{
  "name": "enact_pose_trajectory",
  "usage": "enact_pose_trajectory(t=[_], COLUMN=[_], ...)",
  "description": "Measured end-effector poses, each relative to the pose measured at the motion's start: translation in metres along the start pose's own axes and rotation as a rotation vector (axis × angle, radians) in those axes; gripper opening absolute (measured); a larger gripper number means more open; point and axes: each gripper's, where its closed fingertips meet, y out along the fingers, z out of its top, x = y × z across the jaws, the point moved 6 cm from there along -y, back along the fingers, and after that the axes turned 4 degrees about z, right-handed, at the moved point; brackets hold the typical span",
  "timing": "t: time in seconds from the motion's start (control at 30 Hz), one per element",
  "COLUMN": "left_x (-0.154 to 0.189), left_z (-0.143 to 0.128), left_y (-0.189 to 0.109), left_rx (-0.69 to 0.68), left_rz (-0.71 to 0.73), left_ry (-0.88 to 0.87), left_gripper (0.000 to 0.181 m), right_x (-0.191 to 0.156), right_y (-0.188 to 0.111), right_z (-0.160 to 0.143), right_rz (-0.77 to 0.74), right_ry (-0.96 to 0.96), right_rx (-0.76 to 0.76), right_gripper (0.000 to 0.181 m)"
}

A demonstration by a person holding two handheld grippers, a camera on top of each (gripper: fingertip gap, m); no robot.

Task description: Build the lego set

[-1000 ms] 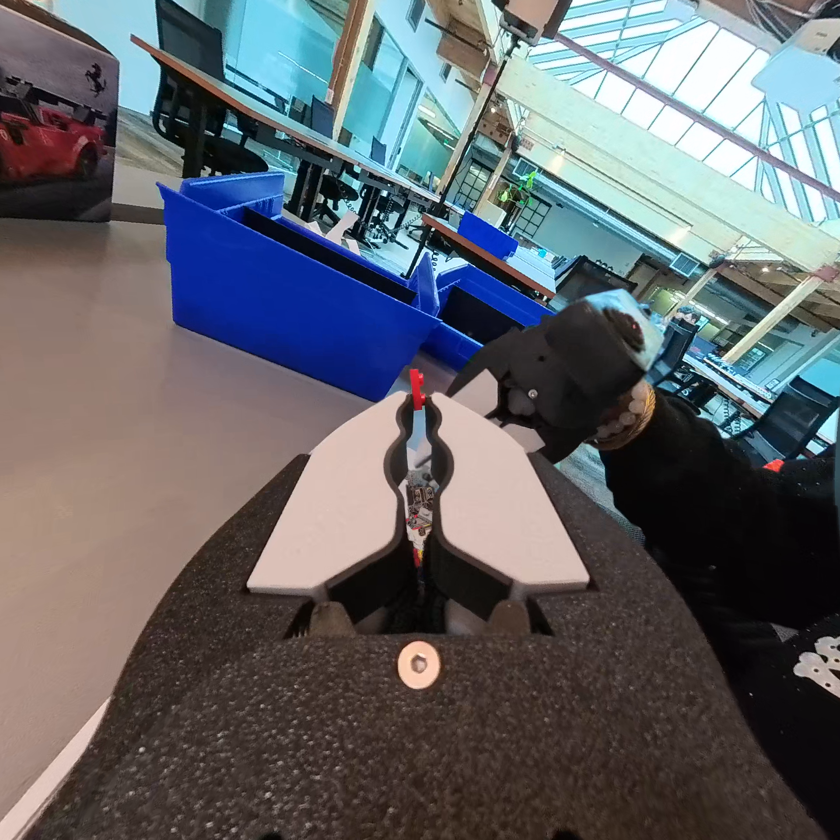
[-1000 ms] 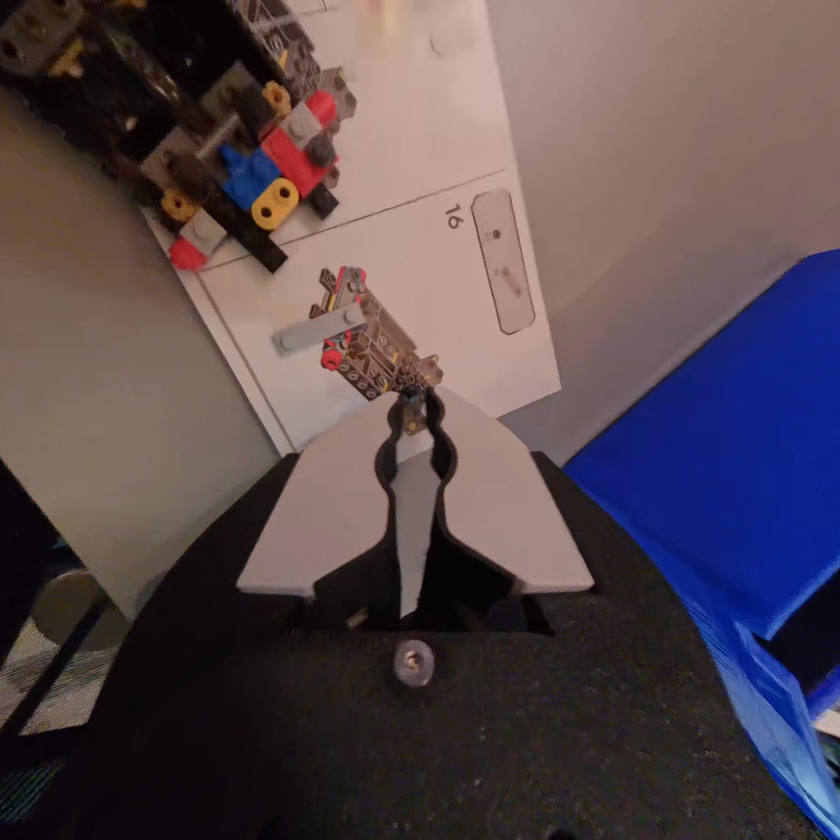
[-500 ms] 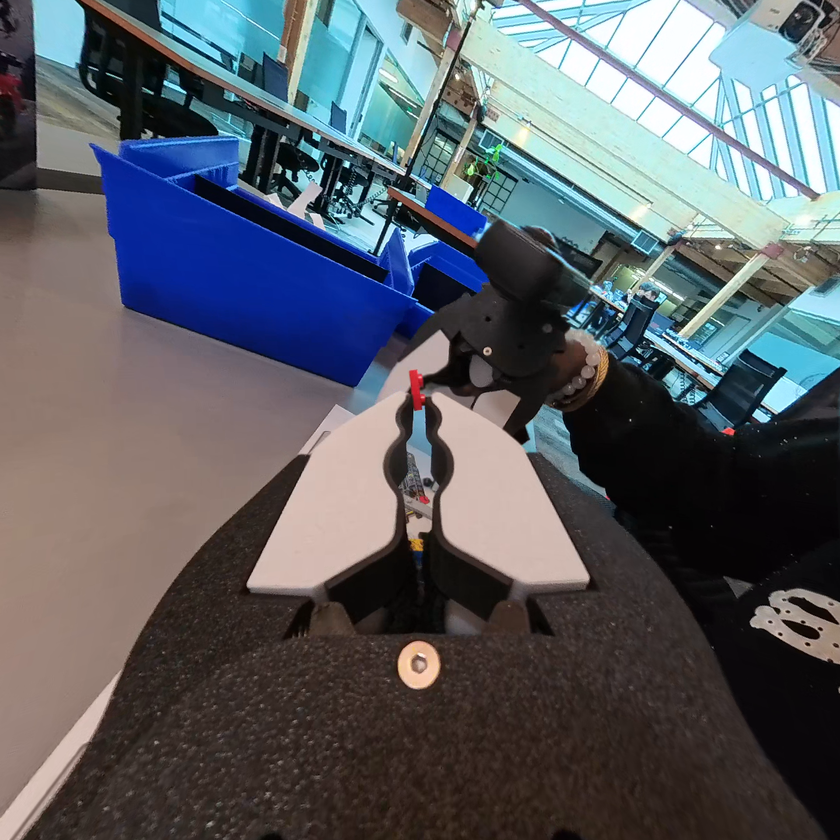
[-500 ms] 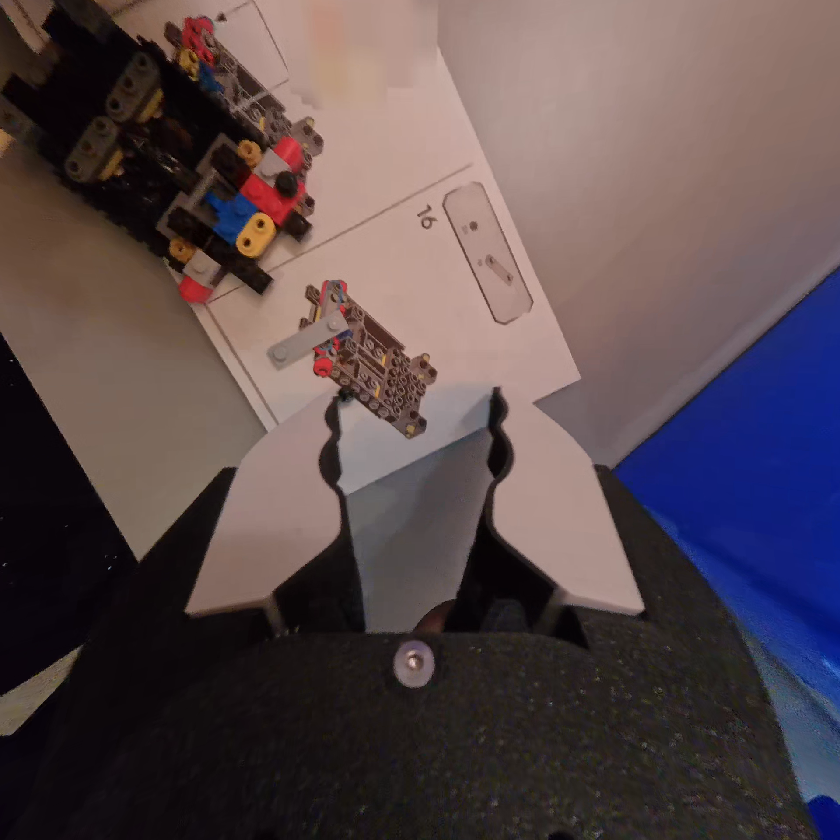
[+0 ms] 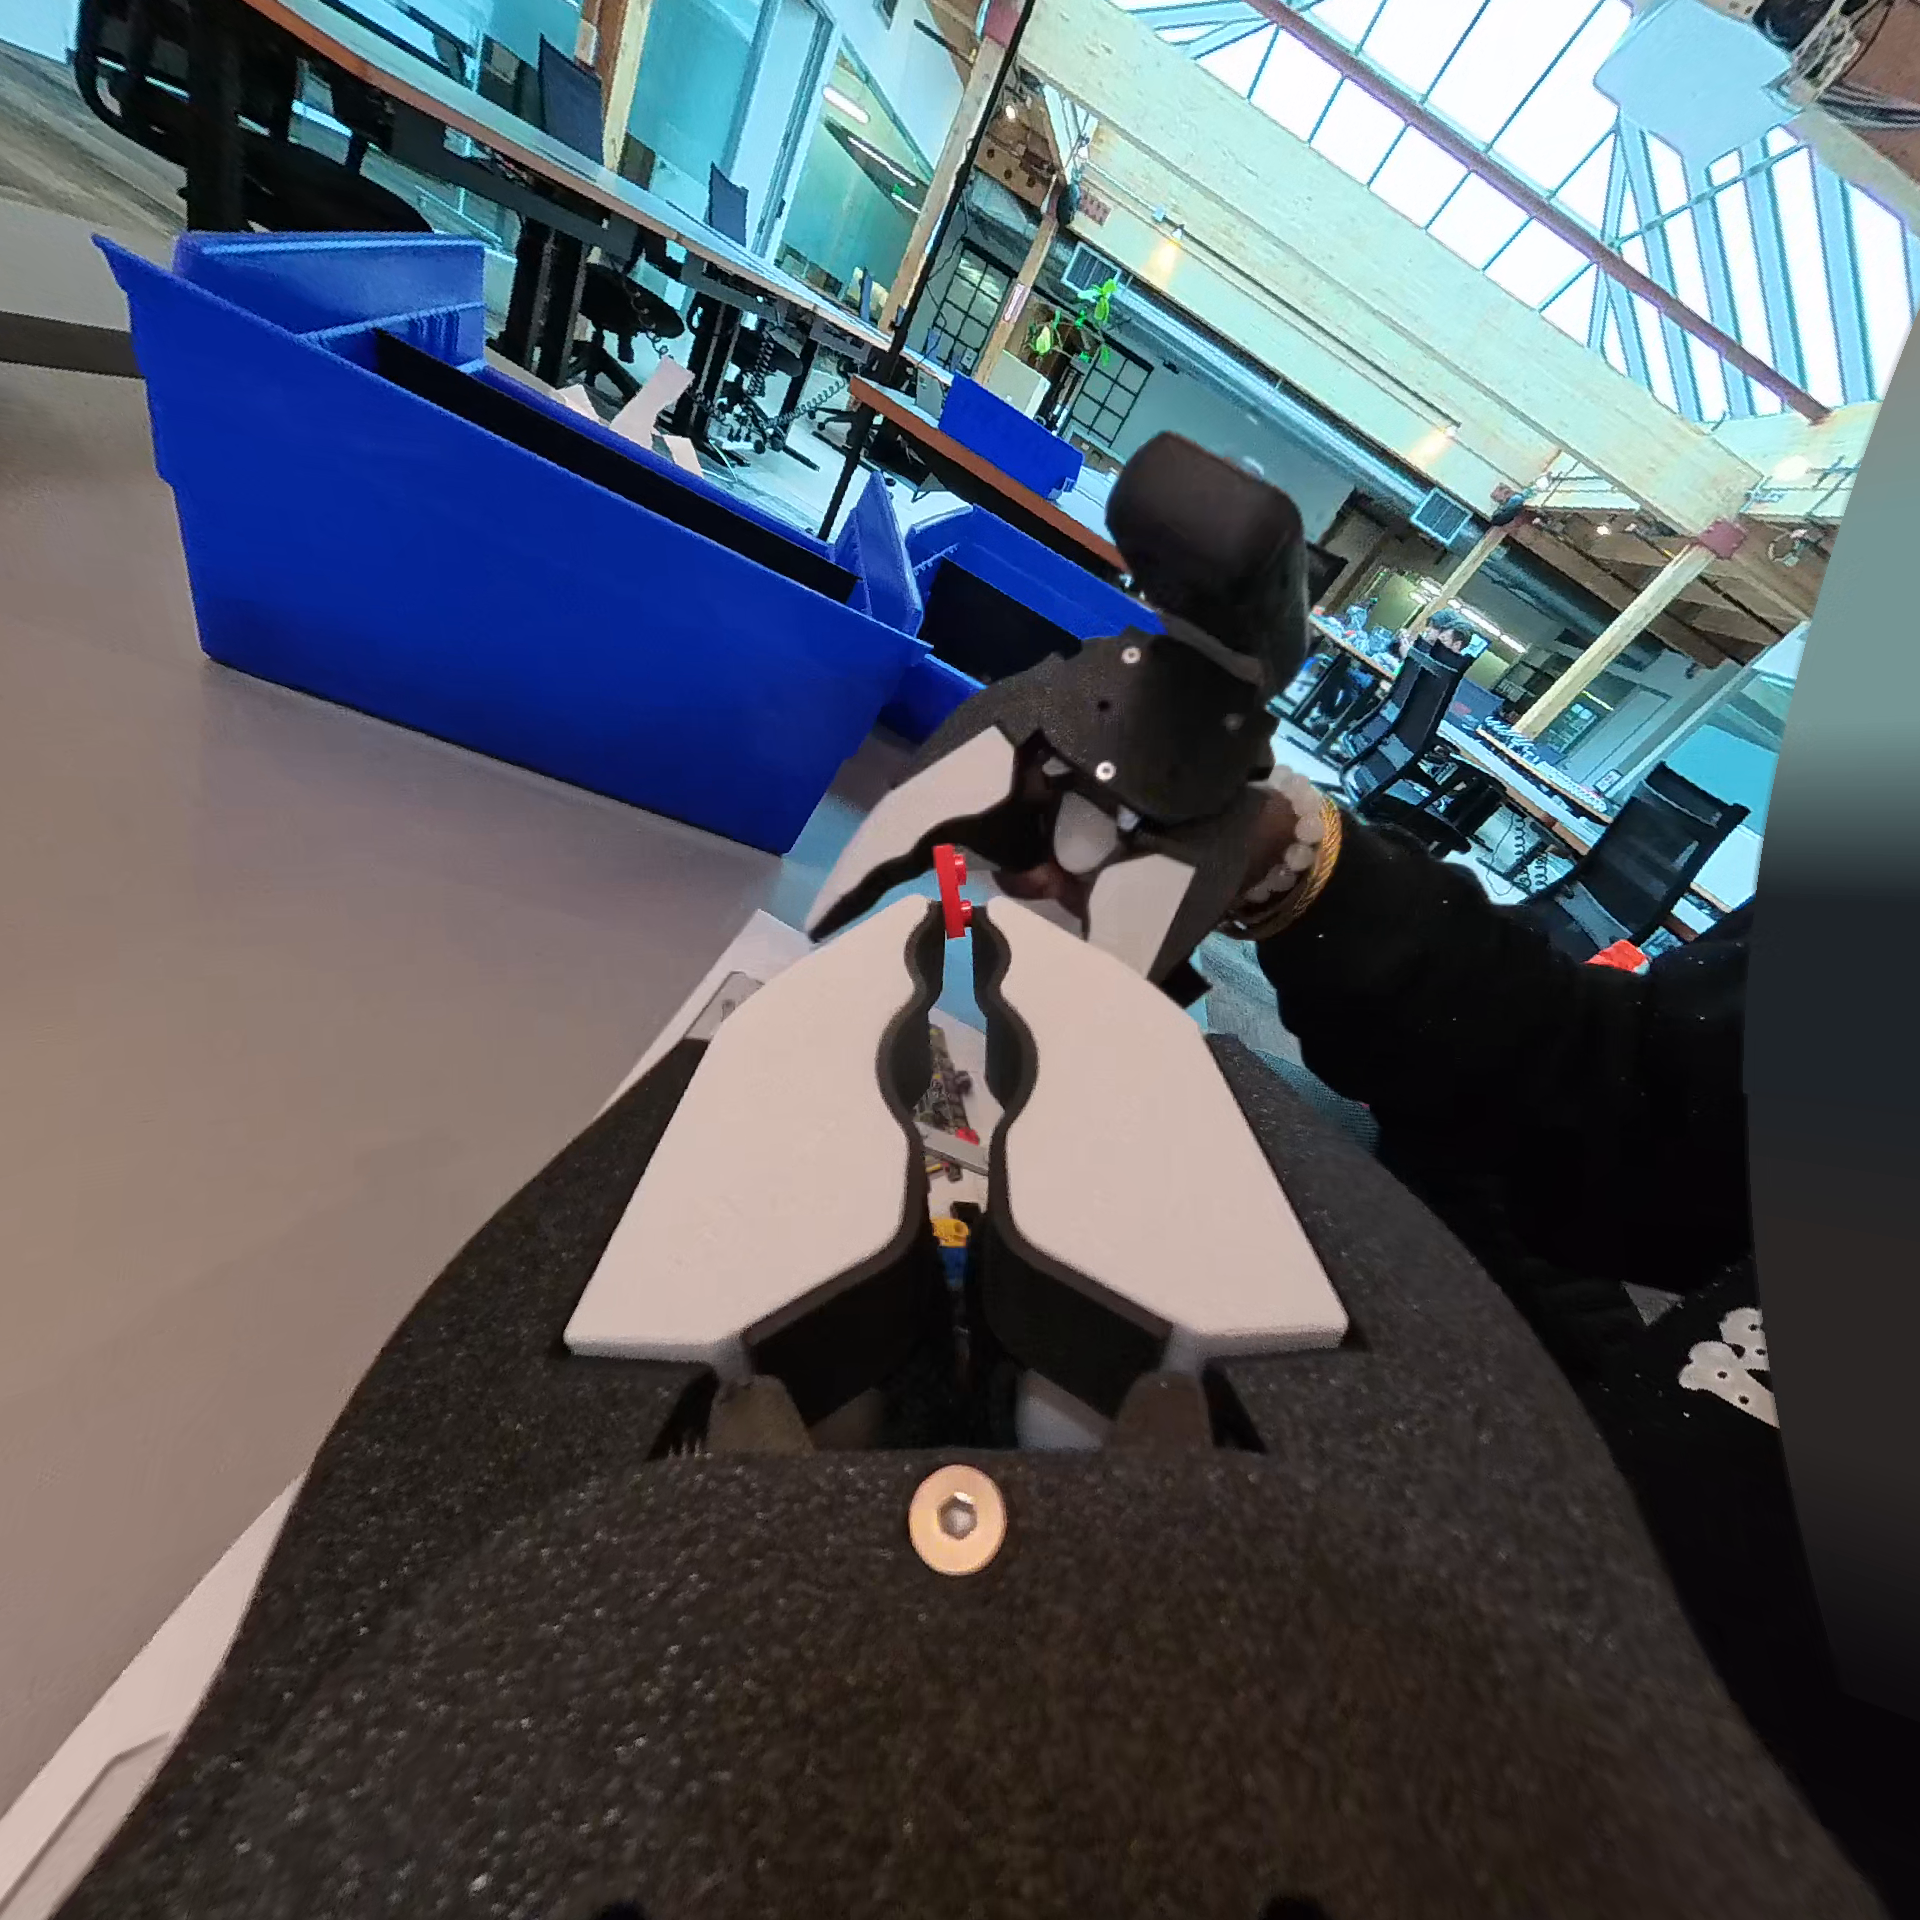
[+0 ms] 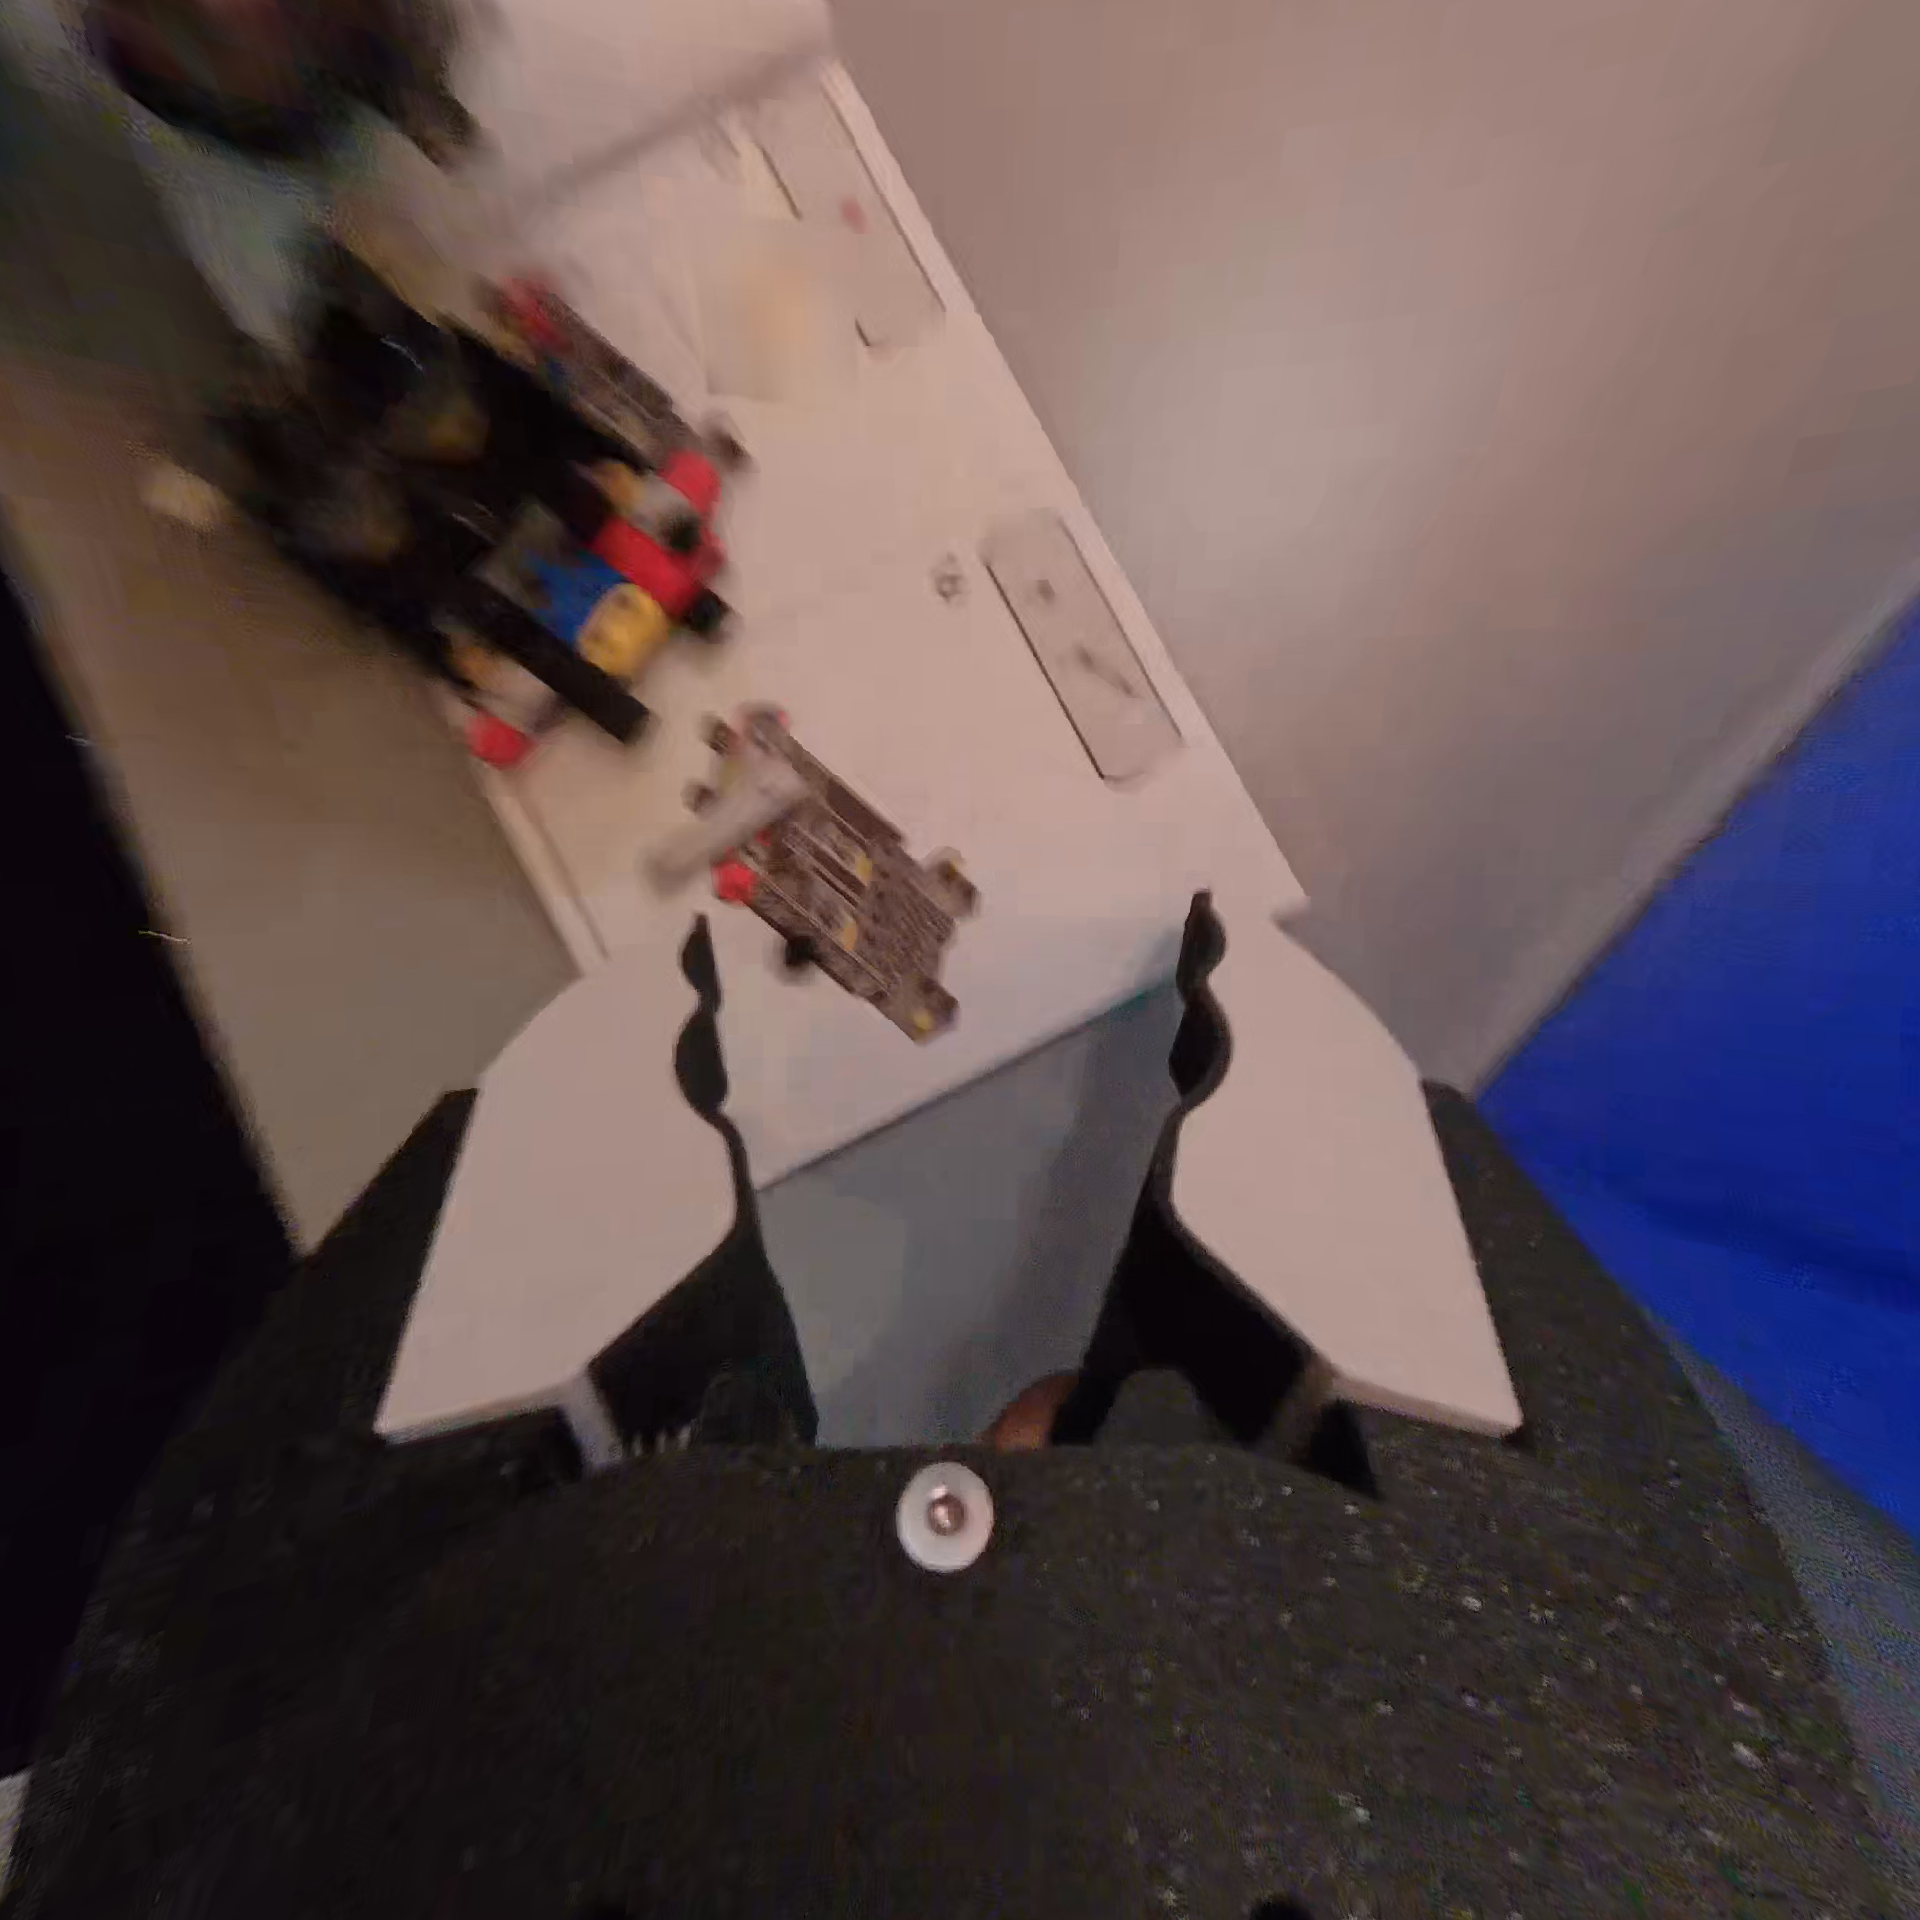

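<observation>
Here the left gripper point(image 5: 953, 914) pinches a red plate point(image 5: 950, 890); right gripper point(image 6: 948, 940), fingers spread, should approach it squarely.

My left view is sharp and daylit from the skylights point(image 5: 1621, 177) at 1 o'clock, straight lines bowing at the edges; my right view is dim, warm-toned and motion-smeared, worst over the lego build point(image 6: 540, 540) at 11 o'clock

Red lego piece point(image 5: 951, 891) at 12 o'clock; blue bin point(image 5: 499, 582) at 10; grey table point(image 5: 260, 987); white booklet point(image 6: 914, 665); black-red-blue-yellow lego build point(image 6: 540, 540) at 11.
</observation>
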Motion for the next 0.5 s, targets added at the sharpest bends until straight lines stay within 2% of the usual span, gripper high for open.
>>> enact_pose_trajectory(t=[0.07,0.23,0.27,0.3,0.37,0.43,0.5], left_x=[0.0,0.006,0.008,0.011,0.015,0.018,0.022], left_z=[-0.001,-0.008,-0.008,-0.009,-0.011,-0.015,-0.02], left_y=[0.001,0.007,0.008,0.009,0.01,0.01,0.01], left_rx=[-0.012,-0.105,-0.113,-0.127,-0.151,-0.185,-0.244], left_rz=[0.0,-0.004,-0.01,-0.034,-0.104,-0.2,-0.295], left_ry=[0.007,0.068,0.076,0.066,-0.004,-0.102,-0.172], left_gripper=[0.004,0.004,0.004,0.004,0.004,0.004,0.004], right_x=[0.007,0.0,-0.001,-0.004,-0.02,-0.039,-0.051], right_y=[-0.004,-0.017,-0.021,-0.028,-0.042,-0.052,-0.054], right_z=[-0.007,0.012,0.016,0.022,0.035,0.045,0.049], right_rz=[-0.118,-0.191,-0.217,-0.228,-0.174,-0.078,-0.011], right_ry=[-0.07,-0.165,-0.195,-0.228,-0.305,-0.393,-0.492], right_rx=[-0.061,0.106,0.146,0.221,0.427,0.55,0.534], right_gripper=[0.091,0.094,0.086,0.07,0.043,0.036,0.029])
